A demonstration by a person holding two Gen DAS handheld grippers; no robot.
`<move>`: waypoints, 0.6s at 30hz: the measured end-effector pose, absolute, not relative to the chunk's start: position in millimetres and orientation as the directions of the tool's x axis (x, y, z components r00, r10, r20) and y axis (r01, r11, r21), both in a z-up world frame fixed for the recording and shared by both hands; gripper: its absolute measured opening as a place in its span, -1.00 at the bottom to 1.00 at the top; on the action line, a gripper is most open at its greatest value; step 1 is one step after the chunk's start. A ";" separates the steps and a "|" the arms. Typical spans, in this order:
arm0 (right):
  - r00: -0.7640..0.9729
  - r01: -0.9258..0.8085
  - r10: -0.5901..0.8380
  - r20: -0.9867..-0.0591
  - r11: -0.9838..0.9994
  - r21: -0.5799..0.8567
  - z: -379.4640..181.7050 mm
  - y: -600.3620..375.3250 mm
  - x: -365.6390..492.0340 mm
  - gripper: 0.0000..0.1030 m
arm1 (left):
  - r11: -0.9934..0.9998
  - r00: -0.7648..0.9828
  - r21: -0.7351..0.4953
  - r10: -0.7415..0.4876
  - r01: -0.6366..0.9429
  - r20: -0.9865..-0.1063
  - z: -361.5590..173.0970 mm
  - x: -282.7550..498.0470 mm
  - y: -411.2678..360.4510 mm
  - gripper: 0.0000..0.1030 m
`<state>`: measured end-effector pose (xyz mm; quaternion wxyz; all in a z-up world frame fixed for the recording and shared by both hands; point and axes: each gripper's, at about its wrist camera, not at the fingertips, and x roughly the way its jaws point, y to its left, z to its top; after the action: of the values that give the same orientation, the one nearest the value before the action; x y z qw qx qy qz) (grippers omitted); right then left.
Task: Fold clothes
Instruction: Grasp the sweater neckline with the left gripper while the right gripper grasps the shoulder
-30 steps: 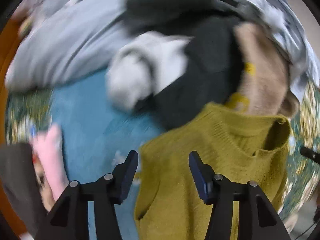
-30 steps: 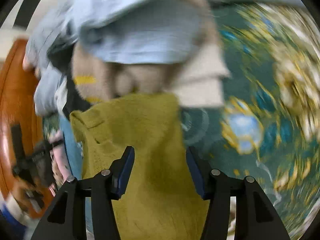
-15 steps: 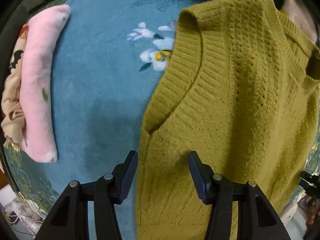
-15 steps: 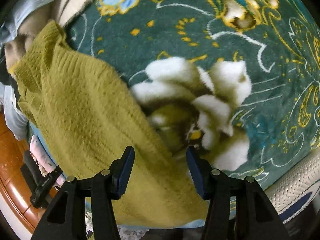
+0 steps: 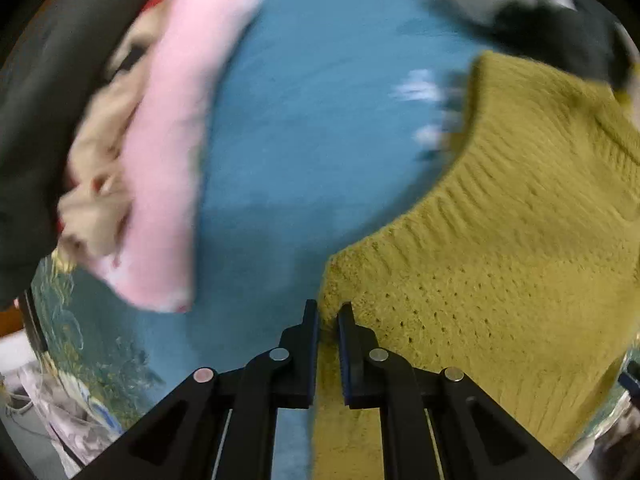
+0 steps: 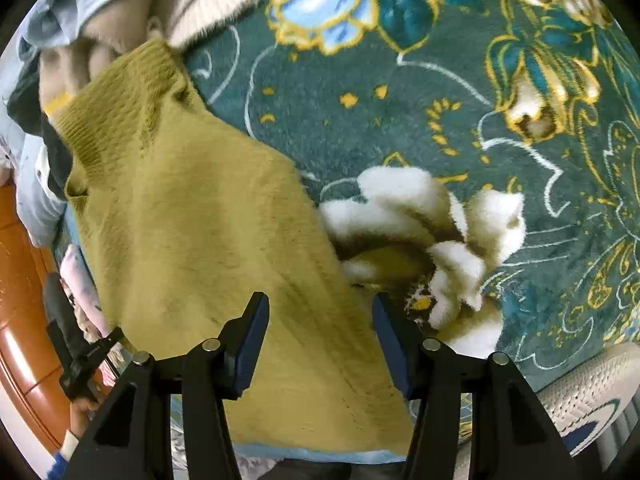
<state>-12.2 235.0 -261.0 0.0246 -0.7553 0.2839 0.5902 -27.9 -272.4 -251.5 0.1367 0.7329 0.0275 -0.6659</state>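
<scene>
From the left wrist, the left gripper (image 5: 328, 314) is pinched nearly closed on the side edge of the olive knit vest (image 5: 512, 240), which lies on a blue blanket (image 5: 320, 100) beside a pink folded cloth (image 5: 172, 152).

From the right wrist, the right gripper (image 6: 320, 312) hangs wide open over the vest's hem, holding nothing; floral teal blanket (image 6: 440, 80) lies alongside.

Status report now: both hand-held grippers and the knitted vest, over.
Left hand-held gripper shut on olive-green knitted vest edge. Right hand-held gripper open, over vest side edge. Folded pink fleece garment lies apart on the blue blanket.
</scene>
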 end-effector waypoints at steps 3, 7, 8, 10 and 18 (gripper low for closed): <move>0.141 -0.454 -0.387 -0.911 -0.844 0.287 -261.7 229.8 -22.1 0.07 | -0.967 0.133 0.158 -0.133 0.200 -0.982 -254.5 -35.8 -265.5 -0.79; 0.061 -0.315 -0.348 -0.936 -0.896 0.312 -232.7 212.4 -69.9 0.07 | -0.971 0.166 0.140 -0.109 0.192 -0.980 -250.7 -49.1 -248.1 -0.71; 0.033 -0.245 -0.332 -0.943 -0.917 0.314 -220.9 204.5 -87.0 0.07 | -0.976 0.162 0.137 -0.109 0.172 -0.981 -247.0 -52.9 -242.2 -0.70; -0.023 -0.097 -0.304 -0.952 -0.948 0.305 -198.4 187.2 -119.0 0.07 | -0.990 0.091 0.129 -0.123 0.063 -0.988 -229.2 -65.1 -222.3 -0.63; -0.104 0.451 -0.229 -0.968 -0.878 0.159 -183.2 113.9 -179.6 0.07 | -0.868 -0.134 0.155 -0.103 -0.471 -0.986 -199.5 -157.6 -133.5 0.39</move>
<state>-179.6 113.9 -183.2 -0.2303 -0.6283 -0.0886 0.7378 -157.6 -133.5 -199.5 -0.1280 0.6453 -0.2225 -0.7195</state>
